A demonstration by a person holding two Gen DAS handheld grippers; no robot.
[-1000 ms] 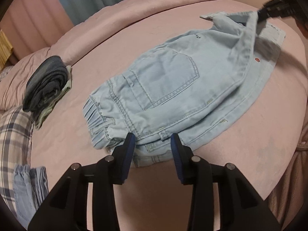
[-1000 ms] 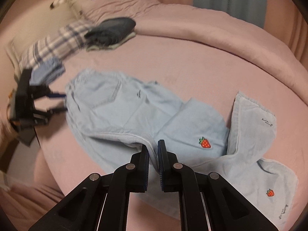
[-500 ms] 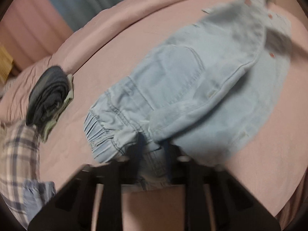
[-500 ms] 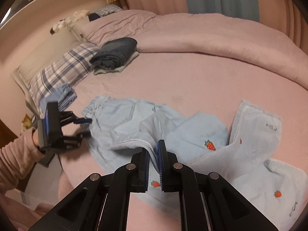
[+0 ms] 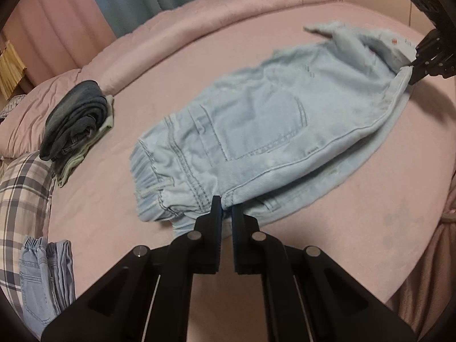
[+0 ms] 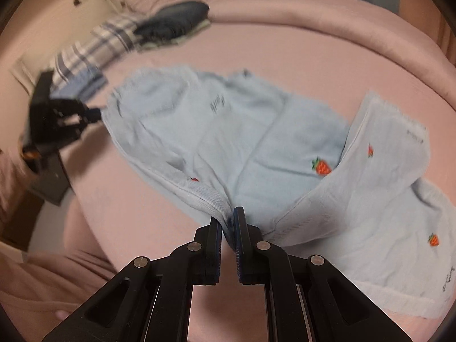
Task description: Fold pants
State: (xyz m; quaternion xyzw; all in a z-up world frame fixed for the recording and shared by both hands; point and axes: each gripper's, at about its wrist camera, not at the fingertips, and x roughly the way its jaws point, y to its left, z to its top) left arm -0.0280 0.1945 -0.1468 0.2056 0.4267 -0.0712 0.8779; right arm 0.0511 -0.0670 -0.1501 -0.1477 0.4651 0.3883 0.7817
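Light blue denim pants [image 5: 256, 131] with small strawberry patches [image 6: 322, 166] lie spread on a pink bed [image 5: 182, 65], one leg folded over the other. My left gripper [image 5: 225, 208] is shut on the elastic waistband at the near edge. In the right wrist view that left gripper [image 6: 94, 114] shows at the far left, pinching the waist. My right gripper [image 6: 228, 216] is shut on the pants' seam edge near the crotch, lifting a ridge of cloth. In the left wrist view my right gripper [image 5: 413, 65] shows at the far right, holding the cloth up.
A stack of dark folded clothes [image 5: 75, 119] sits at the back left near the rolled pink duvet [image 5: 199, 25]. A plaid pillow [image 5: 20, 193] carries a folded pair of light jeans [image 5: 42, 279]. The bed edge [image 5: 421, 245] drops off at the right.
My left gripper has closed from open onto the waistband. My right gripper, shut on the cloth throughout, rose and came back down, so the pants are pulled more taut between both grippers.
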